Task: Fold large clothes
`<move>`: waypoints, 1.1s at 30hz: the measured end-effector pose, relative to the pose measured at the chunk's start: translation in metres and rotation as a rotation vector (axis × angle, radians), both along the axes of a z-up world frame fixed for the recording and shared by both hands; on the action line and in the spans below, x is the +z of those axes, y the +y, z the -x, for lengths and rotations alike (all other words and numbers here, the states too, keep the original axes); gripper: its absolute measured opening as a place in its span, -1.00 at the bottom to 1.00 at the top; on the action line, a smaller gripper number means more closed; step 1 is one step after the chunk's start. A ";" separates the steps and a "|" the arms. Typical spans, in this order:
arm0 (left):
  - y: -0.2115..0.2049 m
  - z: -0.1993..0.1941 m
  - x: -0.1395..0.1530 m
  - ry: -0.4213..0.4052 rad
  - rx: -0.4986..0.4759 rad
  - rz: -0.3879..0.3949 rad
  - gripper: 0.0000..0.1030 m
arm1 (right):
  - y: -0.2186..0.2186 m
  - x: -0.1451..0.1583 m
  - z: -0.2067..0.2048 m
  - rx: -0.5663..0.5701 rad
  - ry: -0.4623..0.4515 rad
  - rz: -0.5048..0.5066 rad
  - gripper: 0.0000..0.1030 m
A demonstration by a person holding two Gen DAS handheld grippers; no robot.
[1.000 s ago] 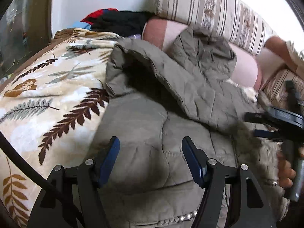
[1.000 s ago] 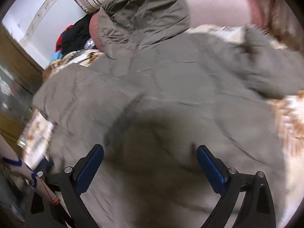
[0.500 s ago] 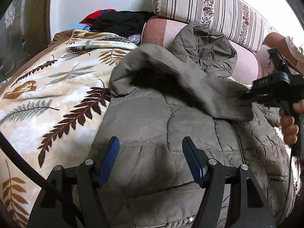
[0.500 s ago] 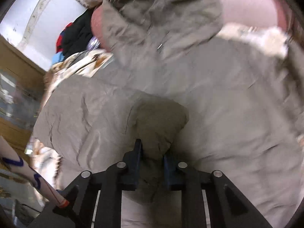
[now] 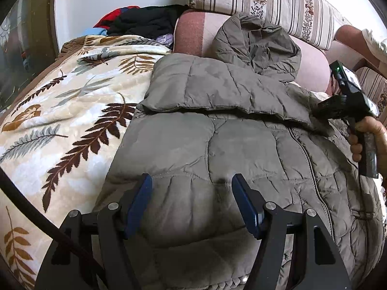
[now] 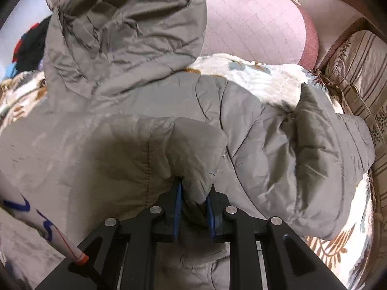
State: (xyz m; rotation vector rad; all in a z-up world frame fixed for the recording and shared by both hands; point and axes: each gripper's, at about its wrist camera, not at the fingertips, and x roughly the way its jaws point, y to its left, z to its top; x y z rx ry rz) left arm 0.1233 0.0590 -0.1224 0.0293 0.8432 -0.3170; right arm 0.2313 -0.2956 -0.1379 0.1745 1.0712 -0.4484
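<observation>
An olive quilted hooded jacket [image 5: 217, 149] lies spread on a leaf-print blanket [image 5: 60, 120]. Its left sleeve [image 5: 212, 91] lies folded across the chest, its hood [image 5: 256, 38] rests against a pink bolster. My left gripper [image 5: 193, 200] is open and empty just above the jacket's lower body. My right gripper [image 6: 193, 193] is shut on the cuff end of that sleeve [image 6: 196, 149]; it also shows in the left wrist view [image 5: 338, 104] at the jacket's right side. The other sleeve [image 6: 314, 145] lies bunched at the right.
A pink bolster [image 6: 254, 24] and striped cushions [image 5: 266, 2] line the back. A heap of dark and red clothes [image 5: 142, 21] sits at the far left corner. A wooden armrest with a striped cushion [image 6: 358, 62] stands at the right.
My right gripper closed on the sleeve end and drew it across the jacket's chest to the right. The left gripper stayed open over the lower body.
</observation>
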 end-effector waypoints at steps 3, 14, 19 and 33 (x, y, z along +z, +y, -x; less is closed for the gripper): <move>-0.002 0.000 -0.001 0.002 0.001 -0.013 0.31 | 0.003 -0.005 0.005 -0.002 -0.004 0.029 -0.32; -0.012 0.020 -0.003 -0.030 0.041 -0.107 0.32 | -0.018 0.054 0.106 -0.027 -0.131 -0.023 0.47; -0.021 0.049 0.021 0.010 0.025 -0.048 0.32 | -0.091 0.049 0.180 -0.168 -0.137 0.007 0.47; -0.082 0.080 0.035 0.107 -0.021 -0.075 0.44 | -0.328 0.000 0.242 -0.595 -0.241 -0.169 0.47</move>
